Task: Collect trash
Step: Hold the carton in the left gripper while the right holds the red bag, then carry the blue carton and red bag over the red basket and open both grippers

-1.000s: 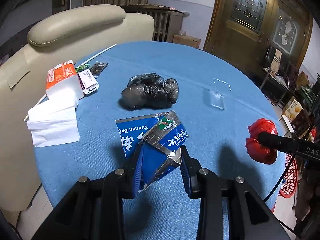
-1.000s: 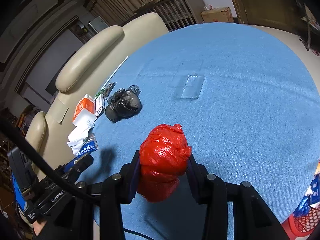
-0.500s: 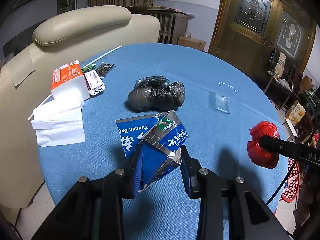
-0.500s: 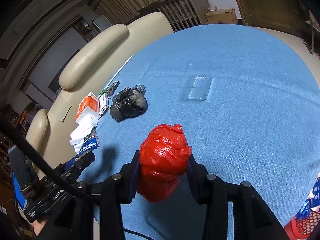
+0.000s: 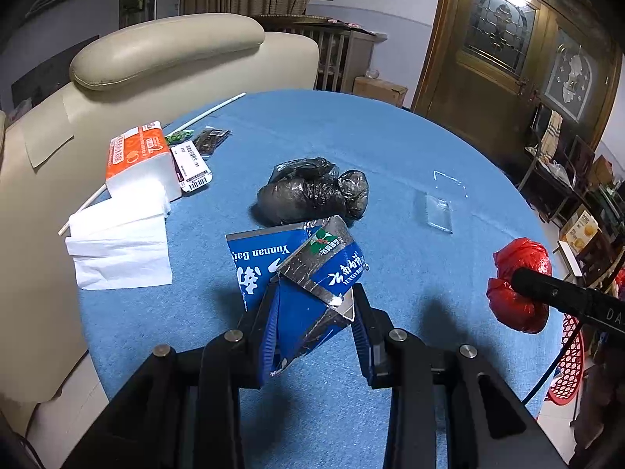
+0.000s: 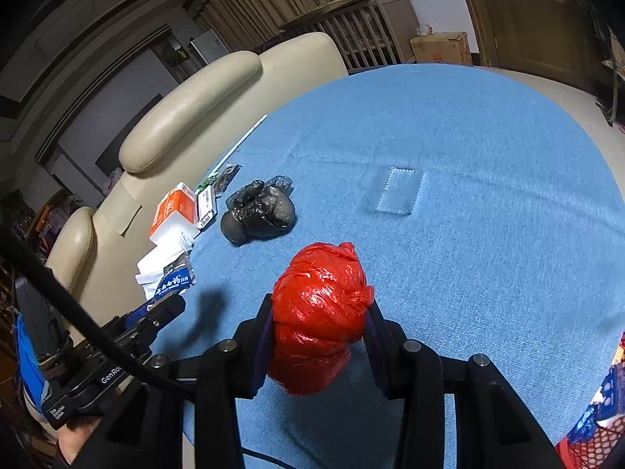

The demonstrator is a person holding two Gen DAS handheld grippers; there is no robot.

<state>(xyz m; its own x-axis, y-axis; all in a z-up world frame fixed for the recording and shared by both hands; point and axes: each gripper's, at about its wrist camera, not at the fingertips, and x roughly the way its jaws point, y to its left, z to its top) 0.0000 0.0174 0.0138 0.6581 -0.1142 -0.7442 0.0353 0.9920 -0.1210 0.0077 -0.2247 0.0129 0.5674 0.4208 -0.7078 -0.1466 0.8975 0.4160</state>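
Nothing has shifted since earlier: left gripper (image 5: 314,314) jaws clamp the blue packet (image 5: 308,273), its corner pointing down. Right gripper (image 6: 317,336) jaws squeeze the upright red bag (image 6: 318,312), its underside hidden.

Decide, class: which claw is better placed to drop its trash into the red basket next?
Right, probably. The right claw holds the red bag near the red mesh basket; the left claw, holding the blue packet, sits farther away.

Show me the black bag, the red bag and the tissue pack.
black bag (image 5: 312,195), left wrist view, middle of the bundle
red bag (image 6: 318,312), right wrist view, its crumpled front
tissue pack (image 5: 136,152), left wrist view, orange top
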